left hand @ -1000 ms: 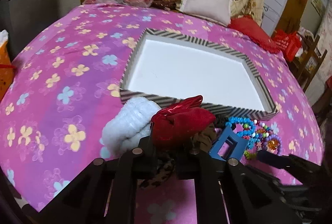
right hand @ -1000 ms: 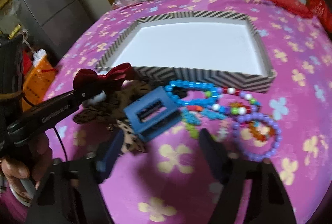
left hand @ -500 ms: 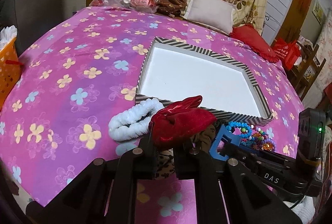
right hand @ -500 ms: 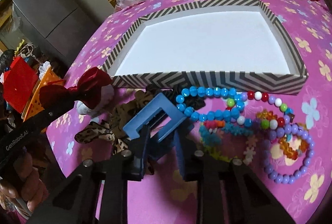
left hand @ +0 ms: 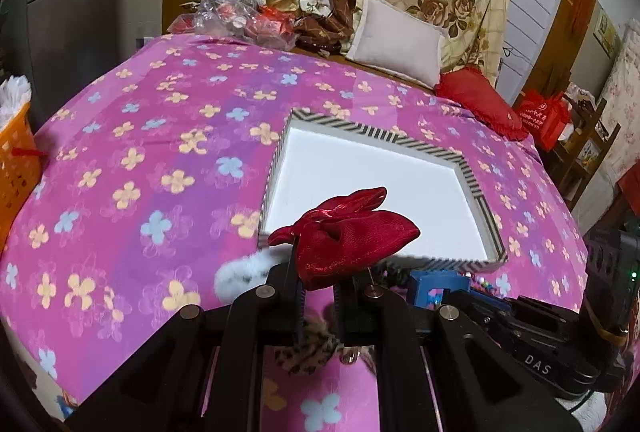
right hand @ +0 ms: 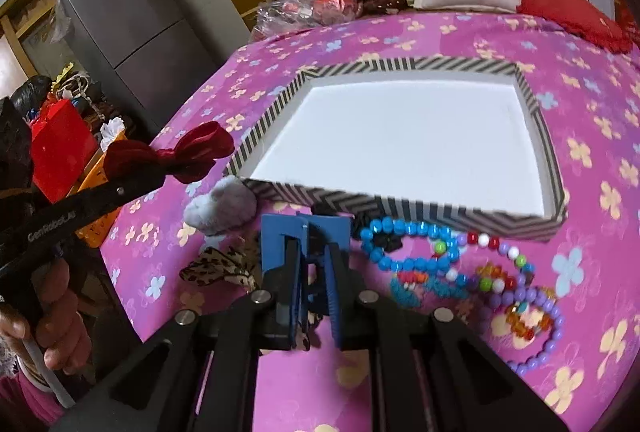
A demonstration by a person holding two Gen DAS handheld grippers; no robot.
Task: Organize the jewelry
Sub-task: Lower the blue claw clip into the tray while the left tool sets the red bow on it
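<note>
Grippers clamped on hair accessories.
Left gripper [left hand: 318, 286] pinches a shiny red fabric bow [left hand: 348, 232]; right gripper [right hand: 314, 272] pinches a blue plastic rectangular hair claw [right hand: 298, 236], striped-rim white tray [right hand: 400, 202] ahead.

A dark red satin bow [left hand: 344, 236] hangs over a magenta bedspread [left hand: 140, 160] printed with yellow and pale blue flowers. The tray [right hand: 400, 66] wears black-and-white chevron stripes around a plain white floor. Nearby lie a royal blue clip [right hand: 304, 236], turquoise beads [right hand: 404, 244], lilac beads [right hand: 540, 336], a leopard-print scrunchie [right hand: 220, 266] and a white fluffy scrunchie [right hand: 222, 206].
</note>
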